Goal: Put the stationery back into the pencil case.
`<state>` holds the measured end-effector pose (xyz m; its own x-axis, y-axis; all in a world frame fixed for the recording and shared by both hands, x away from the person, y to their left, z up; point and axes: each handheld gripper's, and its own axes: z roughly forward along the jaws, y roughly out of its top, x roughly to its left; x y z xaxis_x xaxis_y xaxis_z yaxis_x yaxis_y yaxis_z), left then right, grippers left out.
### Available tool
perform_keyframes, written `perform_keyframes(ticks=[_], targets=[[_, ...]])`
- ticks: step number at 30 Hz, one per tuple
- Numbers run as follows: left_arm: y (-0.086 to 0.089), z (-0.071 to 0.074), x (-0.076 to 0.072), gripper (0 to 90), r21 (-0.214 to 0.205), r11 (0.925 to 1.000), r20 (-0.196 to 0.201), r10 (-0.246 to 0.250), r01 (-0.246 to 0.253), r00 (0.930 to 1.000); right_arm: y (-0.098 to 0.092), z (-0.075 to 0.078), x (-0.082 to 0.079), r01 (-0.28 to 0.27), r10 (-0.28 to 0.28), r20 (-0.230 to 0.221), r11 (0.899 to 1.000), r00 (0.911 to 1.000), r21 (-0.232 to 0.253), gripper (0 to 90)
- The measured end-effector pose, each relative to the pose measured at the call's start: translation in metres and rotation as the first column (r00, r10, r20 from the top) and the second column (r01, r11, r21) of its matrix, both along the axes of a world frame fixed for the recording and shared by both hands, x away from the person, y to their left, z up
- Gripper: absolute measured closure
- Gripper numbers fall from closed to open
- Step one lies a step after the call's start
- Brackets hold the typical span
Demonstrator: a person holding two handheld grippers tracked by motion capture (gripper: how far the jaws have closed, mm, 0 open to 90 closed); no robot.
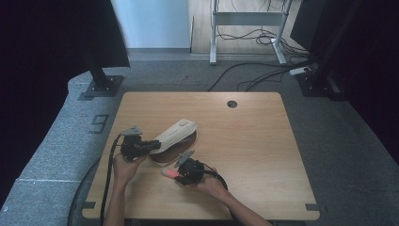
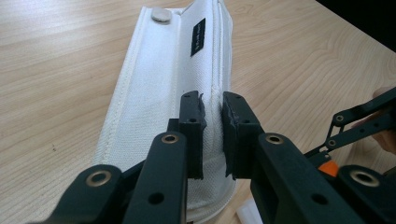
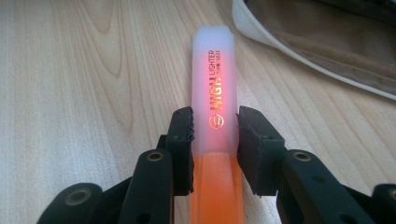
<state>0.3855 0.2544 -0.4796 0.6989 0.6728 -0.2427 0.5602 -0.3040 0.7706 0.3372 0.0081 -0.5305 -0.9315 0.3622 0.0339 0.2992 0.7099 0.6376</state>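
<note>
A white fabric pencil case (image 1: pixel 175 133) lies open at the table's middle, and its brown inside (image 3: pixel 327 42) faces up. My left gripper (image 1: pixel 149 145) is shut on the case's near end. In the left gripper view the jaws (image 2: pixel 212 107) pinch a raised seam of the white cloth (image 2: pixel 159 79). An orange highlighter (image 1: pixel 168 173) with a frosted cap lies flat on the wood just in front of the case. My right gripper (image 1: pixel 179 174) is shut on it, with both pads against the sides of the highlighter (image 3: pixel 215 70) where cap meets body (image 3: pixel 215 122).
The wooden table (image 1: pixel 254 141) has a round cable hole (image 1: pixel 232 104) near its far edge. Bare wood spreads to the right of both hands. On the floor beyond stand a desk frame (image 1: pixel 247 28), loose cables (image 1: pixel 263 70) and black stand bases (image 1: pixel 101 84).
</note>
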Motion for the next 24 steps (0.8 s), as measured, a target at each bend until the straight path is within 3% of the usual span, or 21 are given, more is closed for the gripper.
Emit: perform_keyframes(ticks=[13, 24], targets=[[0.000, 0.000, 0.000, 79.2, 0.000, 1.0000, -0.001, 0.001, -0.001, 1.0000, -0.011, 0.018, -0.002, 0.008, -0.008, 0.024, 1.000, 0.9997, 0.029, 65.4], [0.000, 0.000, 0.000, 79.2, -0.001, 1.0000, -0.001, 0.001, -0.001, 1.0000, -0.022, 0.031, 0.007, 0.041, -0.043, 0.040, 0.998, 0.9983, 0.044, 65.4]])
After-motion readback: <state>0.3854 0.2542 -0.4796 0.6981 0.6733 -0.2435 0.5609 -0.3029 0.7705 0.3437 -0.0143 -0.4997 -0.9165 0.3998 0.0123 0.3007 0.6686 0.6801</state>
